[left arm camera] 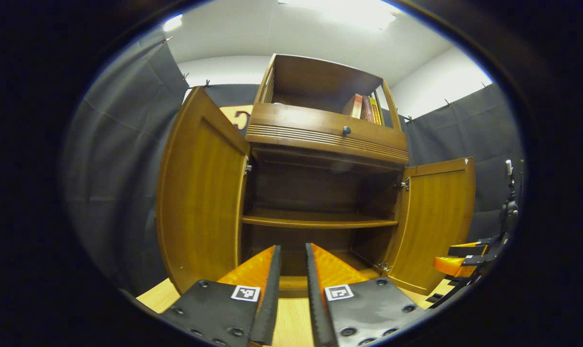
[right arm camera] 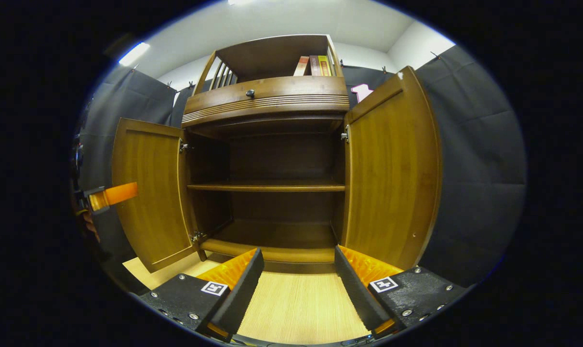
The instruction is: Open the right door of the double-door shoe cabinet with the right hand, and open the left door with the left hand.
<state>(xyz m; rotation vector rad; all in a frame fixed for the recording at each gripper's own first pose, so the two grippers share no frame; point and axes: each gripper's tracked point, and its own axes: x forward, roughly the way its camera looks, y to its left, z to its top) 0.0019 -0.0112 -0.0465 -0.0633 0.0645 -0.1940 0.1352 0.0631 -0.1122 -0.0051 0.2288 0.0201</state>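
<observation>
Both doors of the shoe cabinet (right arm camera: 272, 193) stood swung wide, left door (left arm camera: 200, 193) and right door (right arm camera: 392, 173) alike, so the task looked done, while the left gripper (left arm camera: 293, 270) and right gripper (right arm camera: 298, 279) hung before it, jaws parted, holding nothing.

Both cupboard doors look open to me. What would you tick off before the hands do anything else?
1. Left door swung wide: ok.
2. Right door swung wide: ok.
3. Left tool holding nothing, narrow gap between fingers: ok.
4. Right tool open, holding nothing: ok.
5. Shelf bare, nothing to fall: ok.
6. Books up top steady: cannot tell.
</observation>
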